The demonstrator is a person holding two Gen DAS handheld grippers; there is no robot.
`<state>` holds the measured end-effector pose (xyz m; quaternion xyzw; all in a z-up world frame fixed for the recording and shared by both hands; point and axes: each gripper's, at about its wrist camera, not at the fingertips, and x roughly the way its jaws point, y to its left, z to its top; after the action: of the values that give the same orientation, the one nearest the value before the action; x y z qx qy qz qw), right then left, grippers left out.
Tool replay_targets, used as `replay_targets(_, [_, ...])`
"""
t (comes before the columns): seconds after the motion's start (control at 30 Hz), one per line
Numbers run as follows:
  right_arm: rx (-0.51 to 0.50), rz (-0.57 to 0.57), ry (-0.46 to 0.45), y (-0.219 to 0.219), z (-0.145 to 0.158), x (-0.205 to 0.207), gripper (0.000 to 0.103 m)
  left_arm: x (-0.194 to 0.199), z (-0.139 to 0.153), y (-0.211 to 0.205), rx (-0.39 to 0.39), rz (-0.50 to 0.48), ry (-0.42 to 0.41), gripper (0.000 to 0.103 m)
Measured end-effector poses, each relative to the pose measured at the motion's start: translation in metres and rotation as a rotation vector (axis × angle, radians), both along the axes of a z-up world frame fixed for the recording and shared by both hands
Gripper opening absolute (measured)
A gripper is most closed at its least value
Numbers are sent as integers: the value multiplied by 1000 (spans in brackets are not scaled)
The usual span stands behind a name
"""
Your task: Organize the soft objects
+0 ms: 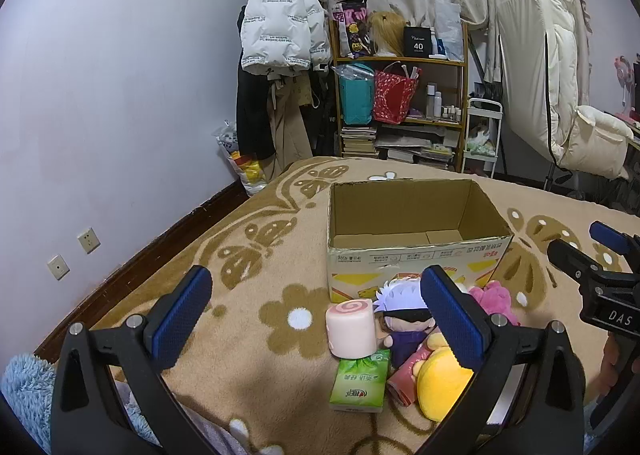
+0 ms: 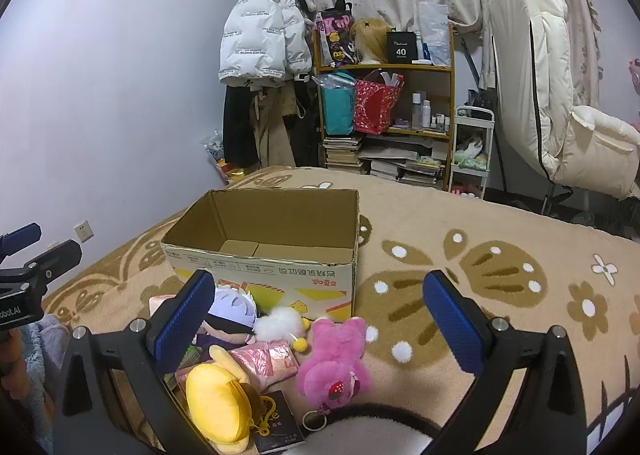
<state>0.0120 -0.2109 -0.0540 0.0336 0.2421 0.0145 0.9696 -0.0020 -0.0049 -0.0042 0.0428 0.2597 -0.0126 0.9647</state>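
Note:
An empty open cardboard box stands on the patterned bed blanket. In front of it lies a pile of soft objects: a pink swirl roll cushion, a white-haired doll, a yellow plush, a pink bear, a white fluffy ball, a pink packet and a green tissue pack. My left gripper is open above the pile's left side. My right gripper is open above the pink bear. Neither holds anything.
A dark booklet and a key ring lie near the plush toys. A blue fluffy cloth lies at the near left. Beyond the bed stand a cluttered shelf, hanging coats and a folded white chair.

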Motion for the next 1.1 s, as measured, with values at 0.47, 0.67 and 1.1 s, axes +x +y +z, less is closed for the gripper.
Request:
replay_targets(0.47, [-3,-3,3,4,-5,1,103,3,-6,3,4,-8,5,103])
replay_targets(0.67, [-2,-3,3,4,-4,1,103,3,-7,2,6,-8,7,103])
replay_targets(1.1, [-5,-5,8,3,-1,1,103,3,-8,2,12,-6,5,103])
